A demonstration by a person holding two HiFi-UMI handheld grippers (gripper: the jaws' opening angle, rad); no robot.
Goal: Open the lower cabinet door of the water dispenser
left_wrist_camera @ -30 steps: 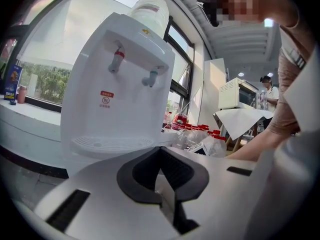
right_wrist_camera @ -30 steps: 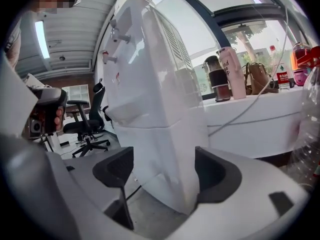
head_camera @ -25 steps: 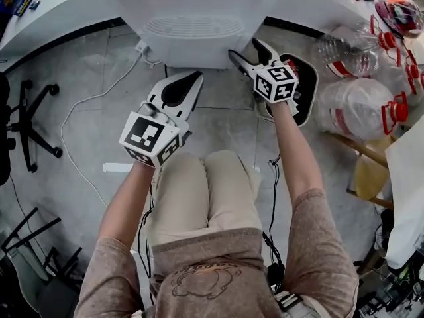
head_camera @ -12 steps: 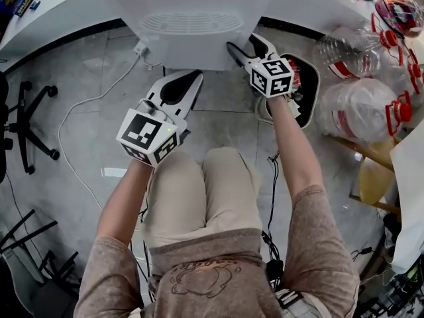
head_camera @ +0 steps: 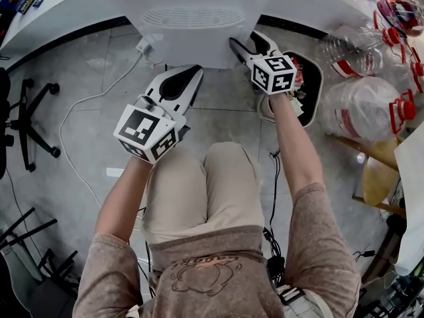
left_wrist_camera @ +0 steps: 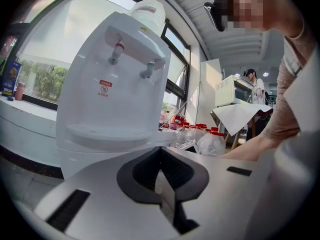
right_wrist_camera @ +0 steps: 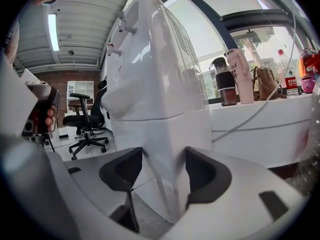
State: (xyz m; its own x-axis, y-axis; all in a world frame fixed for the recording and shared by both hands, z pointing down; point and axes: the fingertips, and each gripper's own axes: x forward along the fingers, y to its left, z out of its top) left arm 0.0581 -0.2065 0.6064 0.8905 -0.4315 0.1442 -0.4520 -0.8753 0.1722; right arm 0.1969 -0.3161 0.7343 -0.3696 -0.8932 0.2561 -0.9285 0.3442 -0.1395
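**Right Tool Pinching the Door Edge**

Head view. Looks down on a white water dispenser (head_camera: 192,25) standing on the grey floor (head_camera: 99,65). Finds the right tool (head_camera: 244,40) at the dispenser's right front corner, with one jaw on each side of that corner. Finds the left tool (head_camera: 197,73) a little lower, just in front of the dispenser, jaws pressed together. Also shows a black office chair (head_camera: 30,121) at the left, a white cable (head_camera: 93,98) on the floor, and big clear water bottles (head_camera: 361,108) with red handles at the right.

Left gripper view. Looks up at the front of the water dispenser (left_wrist_camera: 112,84), with a red tap (left_wrist_camera: 116,52), a grey tap (left_wrist_camera: 148,70) and a drip tray (left_wrist_camera: 107,134) under them. Shows the left tool (left_wrist_camera: 159,150) closed tight at the tips, with nothing inside. Shows the water bottles (left_wrist_camera: 200,136) behind, at the right.

Right gripper view. Shows the lower cabinet door (right_wrist_camera: 145,134) on the bottom part of the dispenser, under the taps. Has the door's corner edge right between the jaws of the right tool (right_wrist_camera: 164,156). Jaws just now squeezing in, and both black pads (right_wrist_camera: 127,169) touching the white sides, so holding on. Shows the office chair (right_wrist_camera: 85,121) far off at the left. At the right, a white desk (right_wrist_camera: 260,119) with a pink bottle (right_wrist_camera: 241,76) and a brown bag (right_wrist_camera: 265,84) on it.
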